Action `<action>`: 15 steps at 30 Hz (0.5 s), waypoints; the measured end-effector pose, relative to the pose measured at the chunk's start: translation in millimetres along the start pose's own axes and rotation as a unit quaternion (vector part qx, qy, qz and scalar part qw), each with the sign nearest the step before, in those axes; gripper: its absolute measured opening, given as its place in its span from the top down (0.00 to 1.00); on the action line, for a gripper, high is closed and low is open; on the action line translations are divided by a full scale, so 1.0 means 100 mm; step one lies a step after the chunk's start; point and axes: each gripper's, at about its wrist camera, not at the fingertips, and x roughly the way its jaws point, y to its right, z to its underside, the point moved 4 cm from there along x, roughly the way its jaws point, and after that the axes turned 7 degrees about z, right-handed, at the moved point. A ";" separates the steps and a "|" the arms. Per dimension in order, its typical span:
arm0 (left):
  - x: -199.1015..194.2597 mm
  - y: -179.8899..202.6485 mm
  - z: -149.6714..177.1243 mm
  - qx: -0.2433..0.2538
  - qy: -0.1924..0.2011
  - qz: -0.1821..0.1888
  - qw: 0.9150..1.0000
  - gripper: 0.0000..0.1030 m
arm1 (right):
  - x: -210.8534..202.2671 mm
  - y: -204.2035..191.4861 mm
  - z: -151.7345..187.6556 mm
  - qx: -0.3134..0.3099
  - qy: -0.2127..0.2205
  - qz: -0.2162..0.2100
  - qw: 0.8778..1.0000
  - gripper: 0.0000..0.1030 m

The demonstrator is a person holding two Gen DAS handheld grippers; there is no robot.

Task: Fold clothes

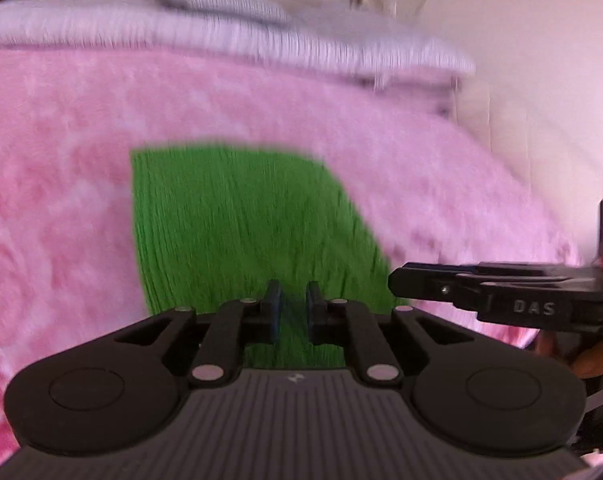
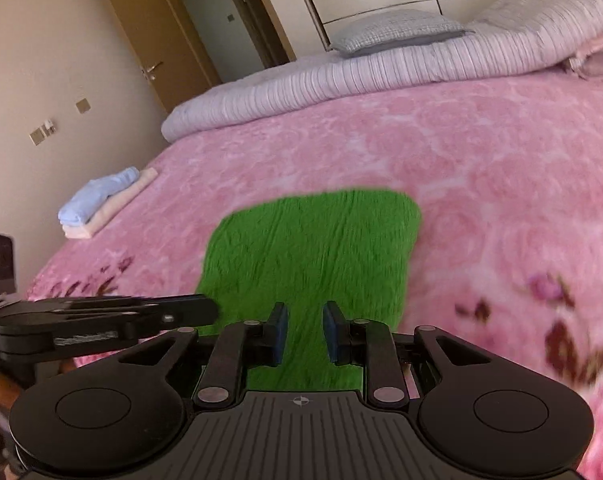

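Cloth: the green garment [image 2: 309, 264] on the bed [image 2: 481, 152] looks light and limp, so I'd pinch its near corners. Left tool [image 1: 291, 308] stands slightly apart, right tool [image 2: 304, 334] wider; I can't tell whether either clamps the fabric.

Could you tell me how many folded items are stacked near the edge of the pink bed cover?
2: a light blue folded cloth on top, and a cream folded cloth beneath it, at the pink bed cover's left edge. Thinner layers could be hidden between them.
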 end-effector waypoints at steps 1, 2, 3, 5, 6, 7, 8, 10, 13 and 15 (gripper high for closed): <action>0.07 -0.01 0.08 0.007 -0.005 -0.004 1.000 0.91 | 0.02 -0.01 0.08 -0.003 -0.010 0.007 1.000 0.77; 0.11 -0.03 0.13 0.010 -0.003 -0.008 1.000 0.91 | 0.08 -0.01 0.17 -0.011 -0.023 0.022 0.999 0.77; 0.12 -0.05 0.14 0.002 0.000 -0.008 1.000 0.91 | 0.13 -0.02 0.24 -0.021 -0.029 0.033 0.999 0.77; 0.10 -0.03 0.10 -0.007 -0.006 -0.015 1.000 0.91 | 0.18 -0.04 0.29 -0.039 -0.022 0.044 0.998 0.77; 0.08 -0.01 0.09 -0.002 -0.008 -0.021 1.000 0.92 | 0.17 -0.04 0.26 -0.032 -0.027 0.043 0.998 0.77; 0.03 0.01 0.08 0.004 -0.007 -0.027 1.000 0.92 | 0.16 -0.04 0.23 -0.026 -0.033 0.043 0.998 0.77; -0.03 0.04 0.09 0.009 -0.004 -0.031 0.999 0.92 | 0.12 -0.05 0.19 -0.023 -0.035 0.041 0.998 0.77; -0.19 0.08 0.14 0.004 0.006 -0.034 0.999 0.93 | -0.01 -0.06 0.18 -0.016 -0.023 0.039 0.999 0.77; -0.40 0.09 0.24 -0.015 0.014 -0.034 0.999 0.93 | -0.27 -0.10 0.21 0.000 0.003 0.030 1.000 0.77; -0.47 0.09 0.33 -0.022 0.013 -0.028 0.999 0.93 | -0.39 -0.12 0.28 0.011 0.012 0.024 1.000 0.77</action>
